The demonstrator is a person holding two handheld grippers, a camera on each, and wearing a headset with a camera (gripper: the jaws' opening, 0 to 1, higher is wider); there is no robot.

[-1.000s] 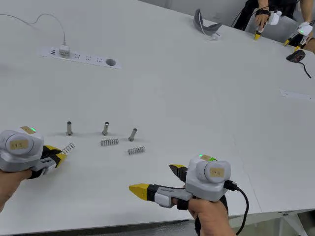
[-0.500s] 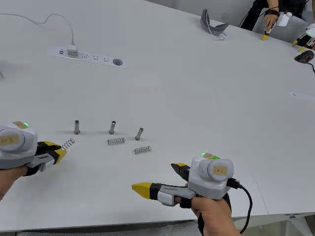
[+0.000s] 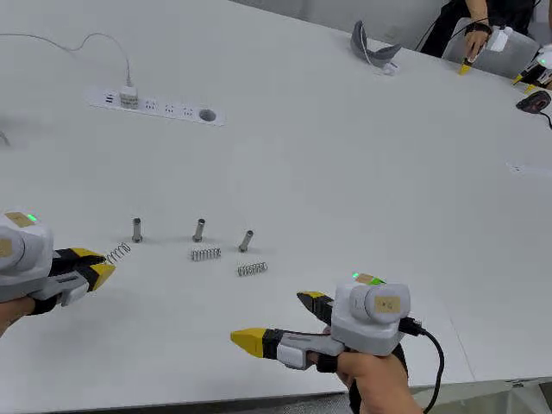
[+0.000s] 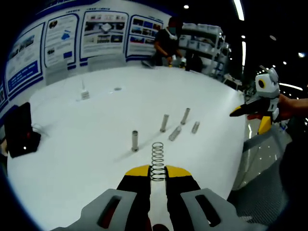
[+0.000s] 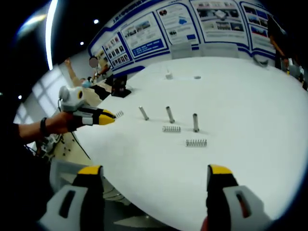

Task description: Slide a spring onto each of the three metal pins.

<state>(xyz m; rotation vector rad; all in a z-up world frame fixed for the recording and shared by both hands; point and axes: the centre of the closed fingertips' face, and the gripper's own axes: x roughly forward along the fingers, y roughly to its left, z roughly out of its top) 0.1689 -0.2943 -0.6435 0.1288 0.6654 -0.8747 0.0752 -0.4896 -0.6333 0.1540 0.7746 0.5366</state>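
Spring (image 4: 157, 155) clamped in left gripper (image 4: 157, 172), right gripper (image 5: 154, 169) jaws apart, power strip (image 3: 155, 106) beyond pins (image 3: 199, 229)

Your left gripper (image 3: 95, 264) sits low on your left in the head view, pointing right. Its jaws are pinched together on a spring (image 3: 118, 253), which sticks out past the yellow tips. Your left hand (image 3: 12, 312) holds the handle from below. Your right gripper (image 3: 278, 319) hangs lower and to the right, pointing left, its jaws spread wide with nothing between them. Your right hand (image 3: 377, 385) wraps its handle, the wrist rising from the bottom edge. The two grippers are well apart, their tips turned roughly toward each other.
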